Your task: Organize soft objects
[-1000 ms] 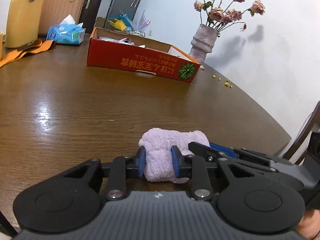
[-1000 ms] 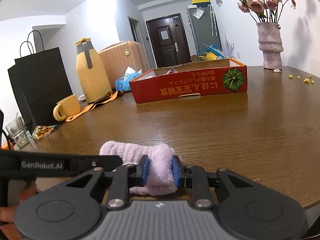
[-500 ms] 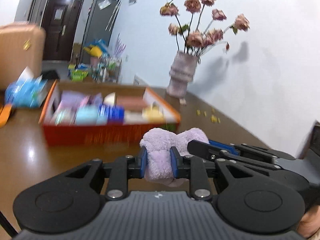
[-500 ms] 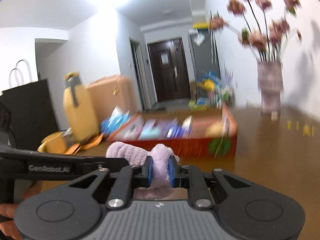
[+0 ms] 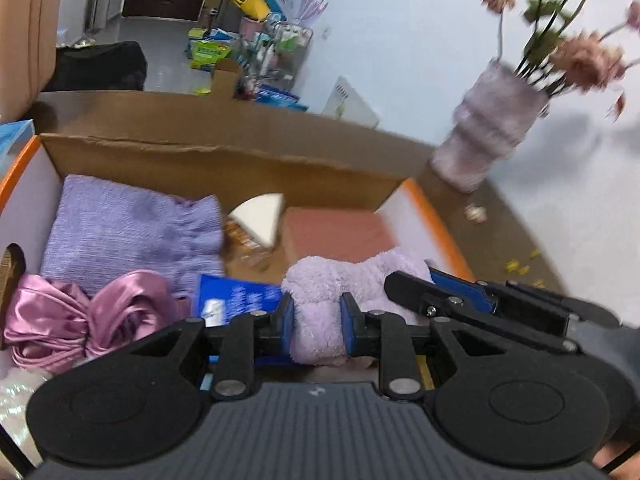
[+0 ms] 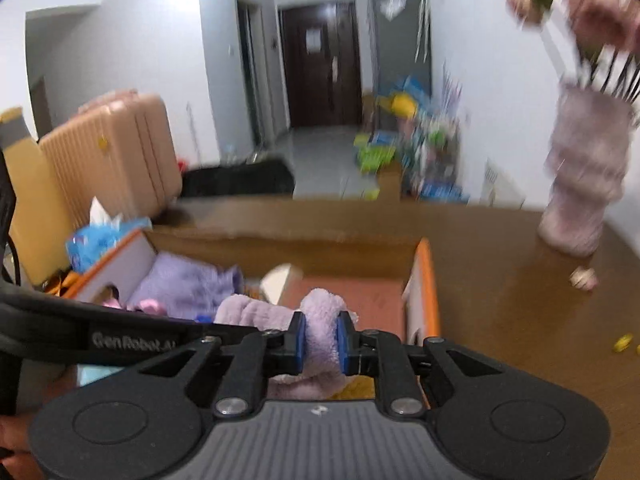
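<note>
Moved: both grippers carried lilac towel (image 5: 320,292) from surface to above box (image 5: 440,224) | towel's long axis spans left gripper (image 5: 316,326) to right gripper (image 6: 320,342) | both jaws pinching towel ends, right just tightened

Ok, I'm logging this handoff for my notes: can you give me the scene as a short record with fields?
held: fluffy lilac towel, rolled
left gripper: shut on one end of the towel
right gripper: shut on the other end
towel place: above the open box, near its right end
box contents: purple cloth, pink satin, blue packet, pink pad
beside box: vase on the table
</note>
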